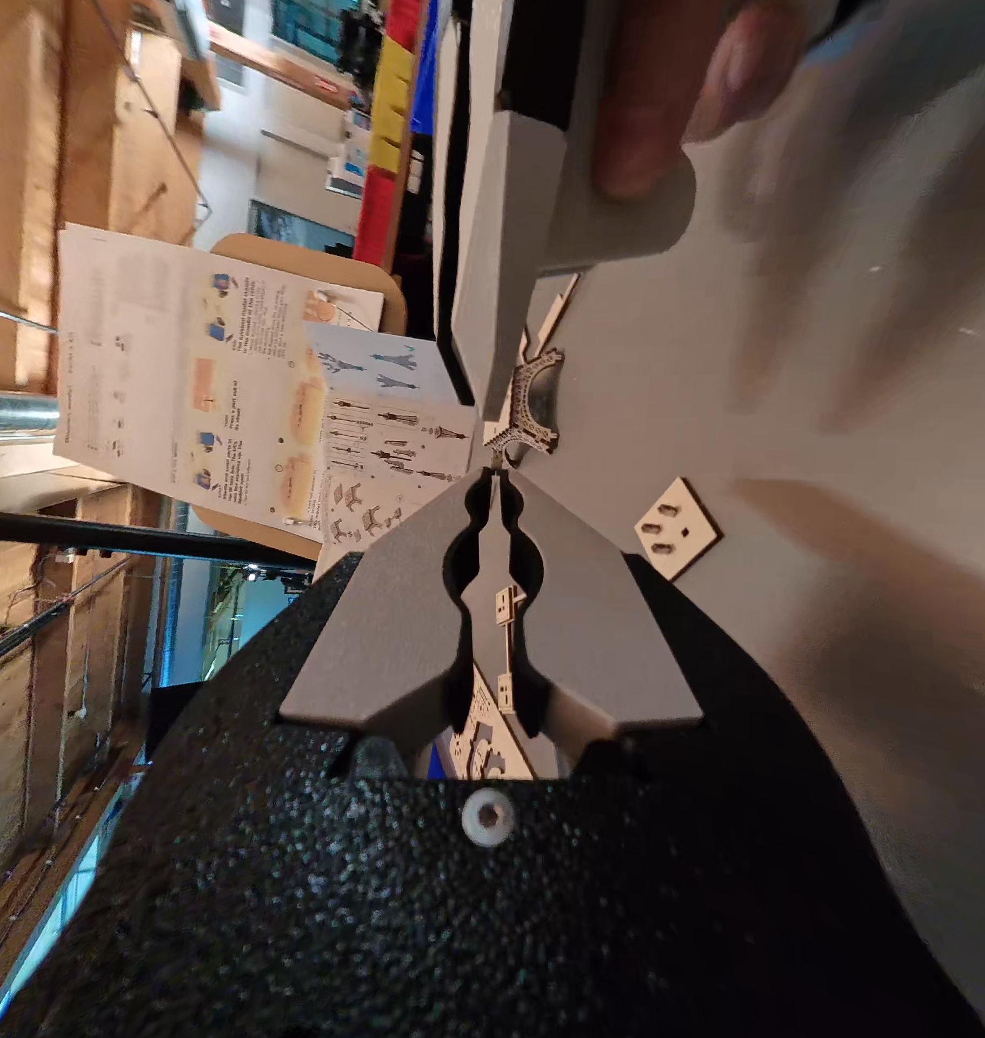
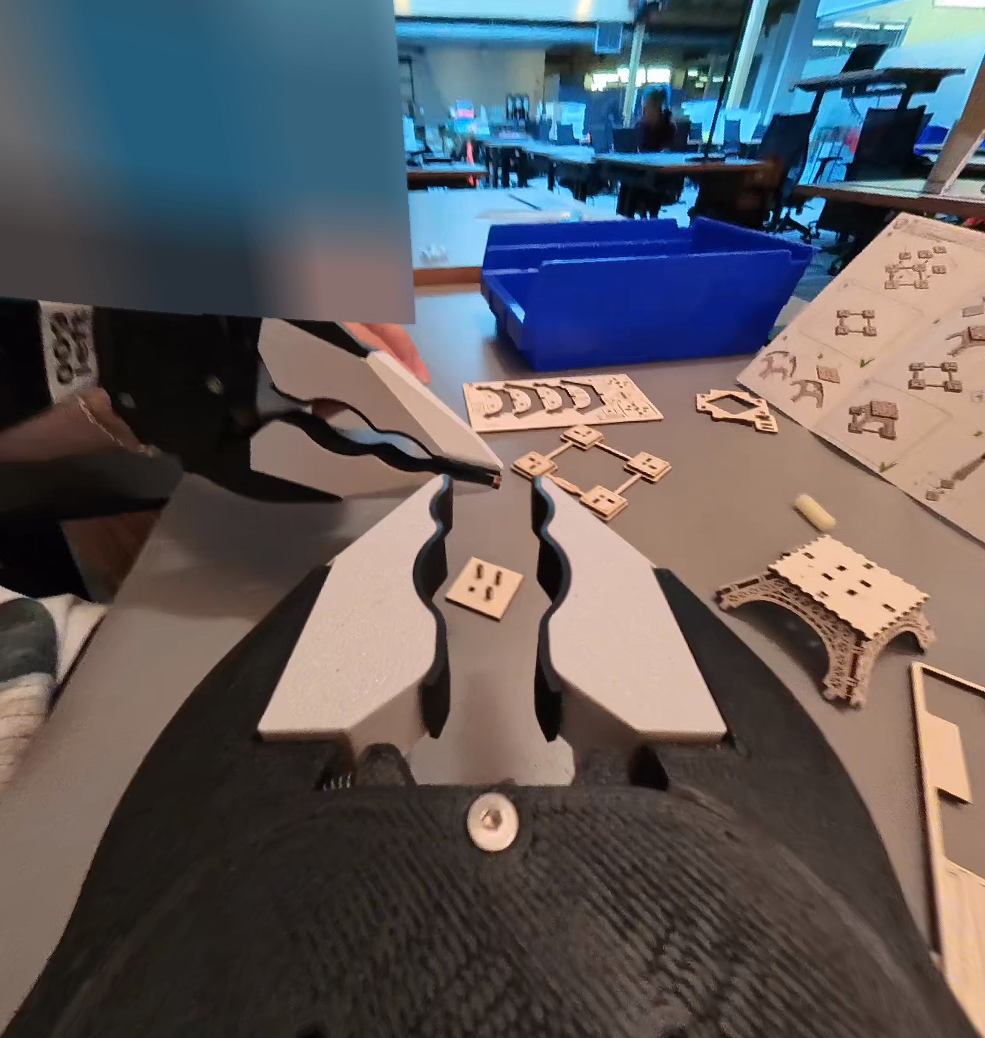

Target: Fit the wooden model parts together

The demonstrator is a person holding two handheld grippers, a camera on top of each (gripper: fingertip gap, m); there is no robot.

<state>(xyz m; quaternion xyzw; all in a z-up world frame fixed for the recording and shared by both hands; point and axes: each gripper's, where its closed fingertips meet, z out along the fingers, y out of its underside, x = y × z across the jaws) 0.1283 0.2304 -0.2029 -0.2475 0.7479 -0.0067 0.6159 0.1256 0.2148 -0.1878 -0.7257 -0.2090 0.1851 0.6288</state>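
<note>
My left gripper [image 1: 493,472] is shut on a small thin wooden piece [image 1: 497,461] that sticks out at its tips. It also shows at the left of the right wrist view [image 2: 493,480], held just above the table. My right gripper [image 2: 491,486] is open and empty, low over the grey table [image 2: 703,539], with a square slotted plate [image 2: 484,587] lying between its fingers. A square frame with corner pads [image 2: 591,469] lies just beyond the tips. The latticed arch base [image 2: 833,612] stands to the right and shows in the left wrist view [image 1: 535,410].
A blue bin [image 2: 642,292] stands at the back. A part sheet with arches [image 2: 560,401], a small frame [image 2: 737,410] and a cream peg [image 2: 814,511] lie on the table. The instruction sheet [image 2: 900,359] is at the right. An emptied sheet [image 2: 951,786] lies near right. My two grippers' fingertips are within a few centimetres of each other. From either gripper's tips it is about 20 centimeters to the cream peg [image 2: 814,511].
</note>
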